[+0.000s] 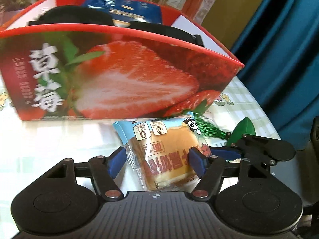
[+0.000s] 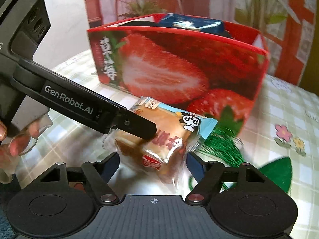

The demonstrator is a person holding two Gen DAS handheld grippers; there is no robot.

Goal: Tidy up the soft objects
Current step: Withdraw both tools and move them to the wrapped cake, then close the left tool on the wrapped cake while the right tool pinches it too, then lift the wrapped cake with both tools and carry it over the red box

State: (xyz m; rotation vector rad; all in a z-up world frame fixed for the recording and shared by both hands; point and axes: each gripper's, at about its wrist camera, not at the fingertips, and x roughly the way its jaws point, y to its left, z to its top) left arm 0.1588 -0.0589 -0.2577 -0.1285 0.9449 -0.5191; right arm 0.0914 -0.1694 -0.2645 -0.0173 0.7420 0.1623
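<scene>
The strawberry-print box (image 1: 123, 75) already holds a blue packet (image 1: 123, 6) and something black, but the wrapped bread bun (image 1: 165, 155) lies on the tablecloth (image 1: 49, 145) before it — left gripper (image 1: 157, 163) closing around it, right gripper (image 2: 153, 165) open, empty.

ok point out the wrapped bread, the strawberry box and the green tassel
wrapped bread (image 1: 159, 145), left wrist view, on the golden bun showing through the wrapper
strawberry box (image 1: 127, 79), left wrist view, on the printed front wall
green tassel (image 2: 221, 149), right wrist view, on its fringe of threads
</scene>
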